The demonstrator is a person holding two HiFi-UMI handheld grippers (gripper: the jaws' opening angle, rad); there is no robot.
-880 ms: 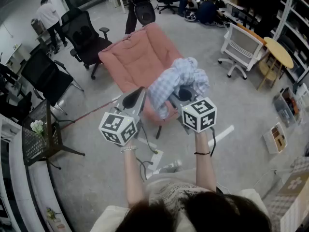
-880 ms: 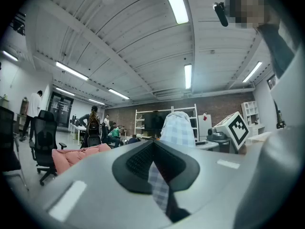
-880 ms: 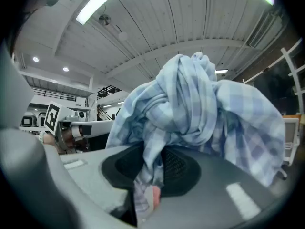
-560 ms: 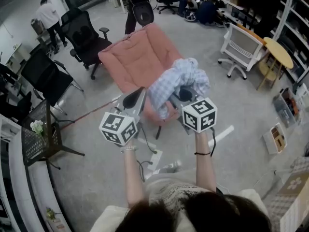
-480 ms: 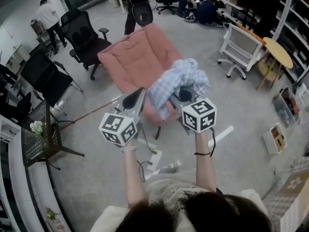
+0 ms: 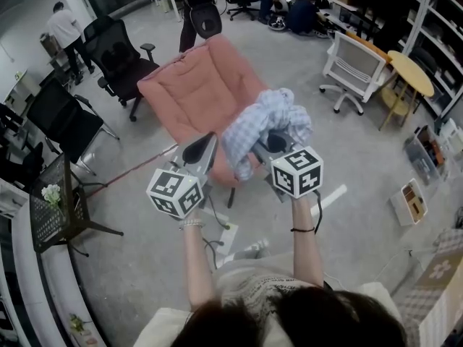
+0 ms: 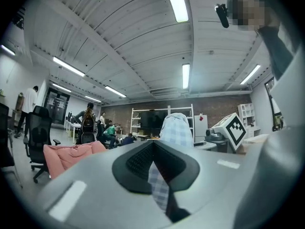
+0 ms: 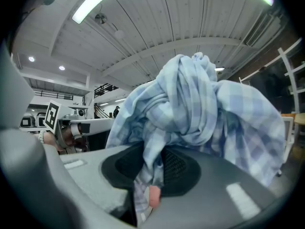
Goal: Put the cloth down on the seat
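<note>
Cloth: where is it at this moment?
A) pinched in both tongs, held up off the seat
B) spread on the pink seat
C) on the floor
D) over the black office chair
A: the cloth is clamped between the pads of the left tongs and the right tongs, bunched in the air, not lying on the pink seat.

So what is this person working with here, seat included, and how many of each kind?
Grippers: 2, the left gripper and the right gripper
Checked cloth: 1
Pink armchair: 1
Total: 4
</note>
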